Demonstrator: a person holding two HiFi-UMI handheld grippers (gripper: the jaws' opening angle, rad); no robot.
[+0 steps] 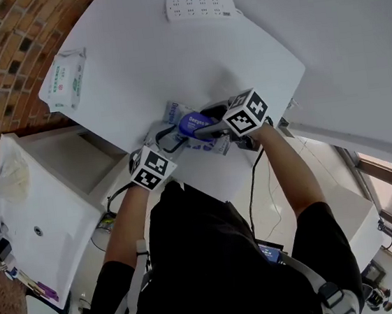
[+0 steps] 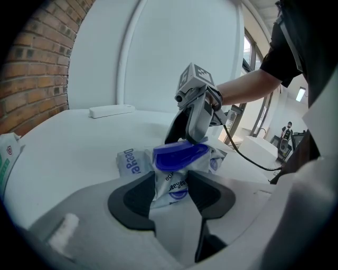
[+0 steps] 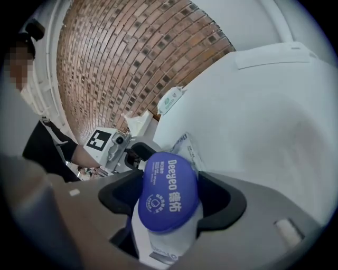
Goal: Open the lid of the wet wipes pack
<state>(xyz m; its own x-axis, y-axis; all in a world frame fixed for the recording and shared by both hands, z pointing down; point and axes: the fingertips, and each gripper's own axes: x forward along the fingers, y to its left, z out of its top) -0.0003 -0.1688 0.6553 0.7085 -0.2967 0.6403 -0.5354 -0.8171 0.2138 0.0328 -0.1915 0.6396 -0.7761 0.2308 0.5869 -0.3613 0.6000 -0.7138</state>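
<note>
1. My left gripper (image 2: 171, 192) has its fingers pinched on one end of the pack (image 2: 138, 163).
2. My right gripper (image 3: 169, 203) has its fingers pressed against the sides of the blue lid (image 3: 168, 192), whose printed face is turned toward that gripper's camera.
3. The pack lies at the near edge of the table (image 1: 170, 57), between both grippers.
4. A second pack (image 1: 65, 78) sits at the left corner, and a power strip (image 1: 200, 7) at the far edge.

Bright even daylight, white table (image 1: 170, 57) near washed out, soft shadow beside pack (image 1: 194, 125), strong fisheye bending, dark vignetted corners in gripper views, near foreground soft.
</note>
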